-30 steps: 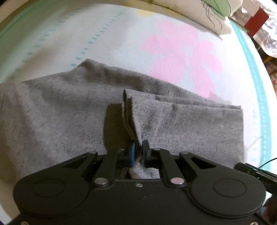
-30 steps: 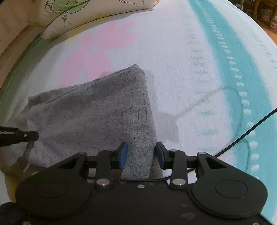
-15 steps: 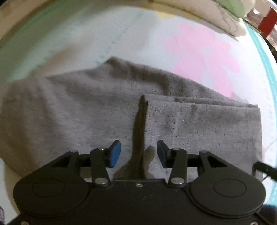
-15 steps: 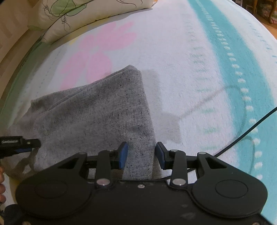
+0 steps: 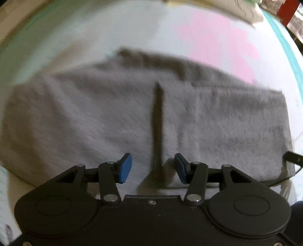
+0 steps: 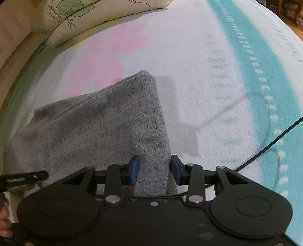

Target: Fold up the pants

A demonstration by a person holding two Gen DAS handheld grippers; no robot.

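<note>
Grey pants (image 5: 94, 113) lie folded on the bed, and a dark fold edge (image 5: 157, 123) runs up the middle of the left wrist view. My left gripper (image 5: 153, 167) hovers just above that edge. Its jaws are opening, and the cloth lies under the gap with neither pad pressing on it. In the right wrist view the pants (image 6: 106, 123) end in a folded corner. My right gripper (image 6: 153, 170) stands open over the cloth's right edge, which lies flat between the blue pads.
The bed's blanket (image 6: 208, 75) is white with a pink flower and a teal stripe. A pillow (image 6: 85, 17) lies at the far edge. A black cable (image 6: 269, 145) crosses the blanket at right. A person's hand (image 6: 4, 223) shows at the lower left.
My left gripper let go of the raised fold, which dropped flat, and its jaws spread wide. It drifted a little along the cloth. The right gripper stayed still.
</note>
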